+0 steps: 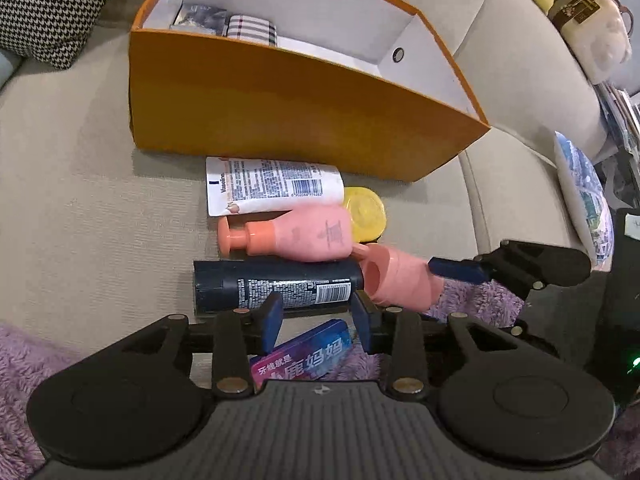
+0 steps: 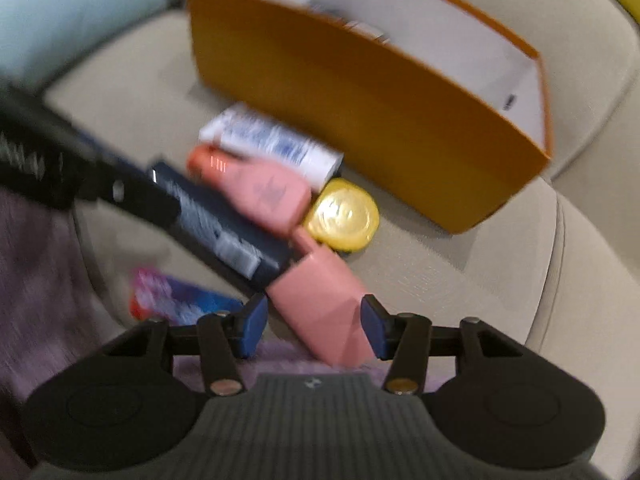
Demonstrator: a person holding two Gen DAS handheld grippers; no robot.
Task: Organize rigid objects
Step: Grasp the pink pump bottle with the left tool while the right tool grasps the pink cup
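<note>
On the couch (image 1: 100, 184), just before the orange box (image 1: 280, 120), both grippers reach down with jaws partly open, holding nothing. Left gripper (image 1: 316, 316) hangs over the dark bottle (image 1: 276, 286) and right gripper (image 2: 314, 326) sits around the pink tube (image 2: 324, 304). Next I think each must go lower and squeeze.

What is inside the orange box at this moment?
The orange box holds a dark patterned packet and a plaid-striped item at its left end. The rest shows bare white wall; the front wall hides the floor.

a home living room is suggested by the beige sofa (image 1: 80, 184) and houndstooth cushion (image 1: 44, 8) at upper left
</note>
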